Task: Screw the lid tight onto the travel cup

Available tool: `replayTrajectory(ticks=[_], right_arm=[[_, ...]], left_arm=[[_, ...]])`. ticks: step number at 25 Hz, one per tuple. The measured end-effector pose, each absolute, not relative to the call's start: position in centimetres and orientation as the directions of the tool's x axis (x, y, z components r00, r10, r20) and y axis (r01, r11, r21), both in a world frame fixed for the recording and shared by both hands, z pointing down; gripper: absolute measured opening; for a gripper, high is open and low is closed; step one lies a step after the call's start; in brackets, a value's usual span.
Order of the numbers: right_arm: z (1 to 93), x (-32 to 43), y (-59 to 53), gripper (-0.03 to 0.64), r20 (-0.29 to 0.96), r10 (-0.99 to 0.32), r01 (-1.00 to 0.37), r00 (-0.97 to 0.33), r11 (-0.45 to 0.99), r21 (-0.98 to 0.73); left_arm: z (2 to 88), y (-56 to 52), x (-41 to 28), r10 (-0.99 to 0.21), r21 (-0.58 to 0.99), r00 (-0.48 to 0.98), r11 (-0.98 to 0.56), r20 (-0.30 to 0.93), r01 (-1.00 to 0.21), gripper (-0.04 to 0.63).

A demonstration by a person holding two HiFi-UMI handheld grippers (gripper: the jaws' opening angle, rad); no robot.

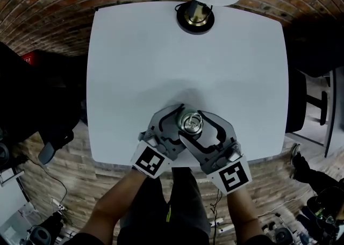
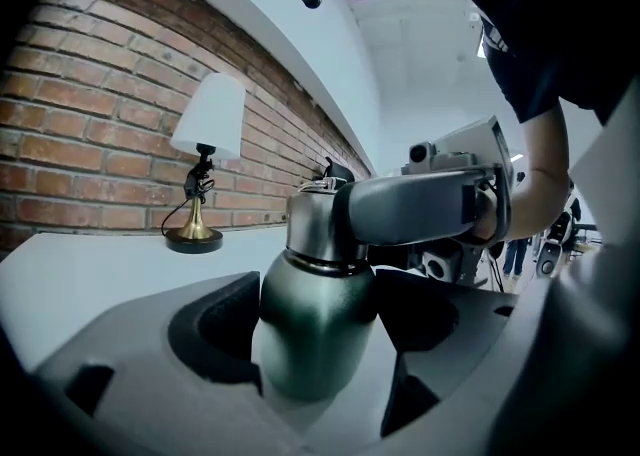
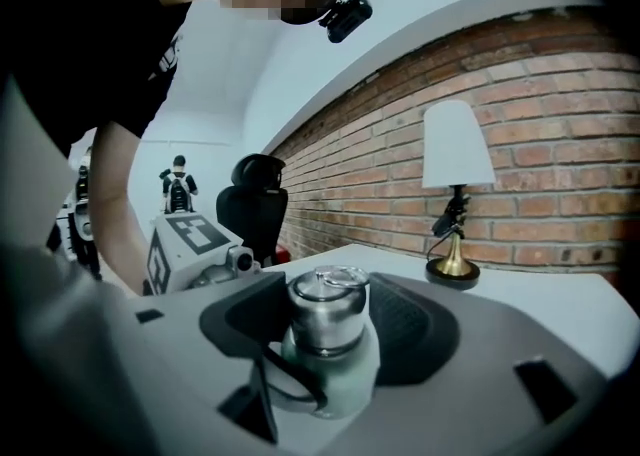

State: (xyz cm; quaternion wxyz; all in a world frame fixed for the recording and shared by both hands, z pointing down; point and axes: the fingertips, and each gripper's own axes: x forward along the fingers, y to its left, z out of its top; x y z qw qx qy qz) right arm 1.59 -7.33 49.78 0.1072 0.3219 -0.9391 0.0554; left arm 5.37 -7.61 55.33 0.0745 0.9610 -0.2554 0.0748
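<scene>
Right now the travel cup [image 2: 315, 329] stands upright on the white bench [image 1: 161, 50], low in the middle of the head view and close to the bench's near edge. Its steel lid [image 3: 326, 309] already sits on the neck and looks level, so I count placing it as done. I see only a thin dark seam between lid and green body, and I cannot tell how far the threads have run.

My left claw [image 2: 315, 344] pinches the cup's body, a dark pad against each side, bracing it. My right claw [image 3: 325, 329] reaches in from the other side, higher up. Its wide-set pads close around the lid, and as far as I can judge they are pressing on it.

I'd say I am in the tightening itself. What's left is twisting the lid until it stops, then releasing both claws.

Further out, a brass lamp [image 1: 195, 15] stands at the bench's far edge, top centre, well clear.
</scene>
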Motion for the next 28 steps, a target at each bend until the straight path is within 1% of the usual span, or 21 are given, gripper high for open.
replayTrajectory(ticks=[4, 8, 10, 12, 14, 16, 18, 20, 24, 28], right_arm=[[49.6, 1.9, -7.7, 0.259, 0.206, -0.723, -0.744, -0.660, 0.666, -0.046], [49.2, 2.3, -8.0, 0.261, 0.166, -0.829, -0.844, -0.534, 0.535, -0.046], [49.3, 2.4, -8.0, 0.259, 0.155, -0.867, -0.880, -0.473, 0.474, -0.034], [49.6, 2.4, -7.8, 0.258, 0.167, -0.878, -0.892, -0.449, 0.450, -0.031], [49.9, 2.4, -7.7, 0.258, 0.192, -0.862, -0.880, -0.469, 0.474, -0.021], [50.4, 2.2, -7.5, 0.258, 0.235, -0.823, -0.848, -0.517, 0.530, -0.008], [50.7, 2.3, -7.2, 0.279, 0.272, -0.774, -0.806, -0.571, 0.592, -0.010], [50.3, 2.4, -6.8, 0.281, 0.280, -0.717, -0.745, -0.638, 0.667, 0.008], [49.8, 1.9, -6.2, 0.284, 0.302, -0.556, -0.565, -0.775, 0.823, 0.065], [49.5, 2.0, -6.7, 0.291, 0.313, -0.469, -0.481, -0.826, 0.875, 0.041]], left_arm=[[55.3, -7.7, 5.4, -0.483, 0.107, 0.857, -0.856, 0.178, -0.505, 0.353], [55.2, -7.7, 5.3, -0.487, 0.104, 0.856, -0.855, 0.174, -0.508, 0.353], [55.2, -7.8, 5.3, -0.491, 0.104, 0.854, -0.853, 0.174, -0.511, 0.353], [55.2, -7.8, 5.3, -0.496, 0.109, 0.852, -0.849, 0.171, -0.516, 0.353], [55.2, -7.9, 5.3, -0.500, 0.112, 0.850, -0.847, 0.167, -0.520, 0.353], [55.3, -7.8, 5.3, -0.501, 0.111, 0.849, -0.846, 0.167, -0.521, 0.353], [55.3, -7.8, 5.2, -0.503, 0.114, 0.849, -0.845, 0.163, -0.522, 0.353], [55.3, -7.8, 5.3, -0.500, 0.116, 0.851, -0.846, 0.161, -0.520, 0.353], [55.3, -7.8, 5.2, -0.494, 0.114, 0.854, -0.850, 0.165, -0.514, 0.353], [55.2, -7.7, 5.2, -0.494, 0.118, 0.854, -0.850, 0.162, -0.514, 0.353]])
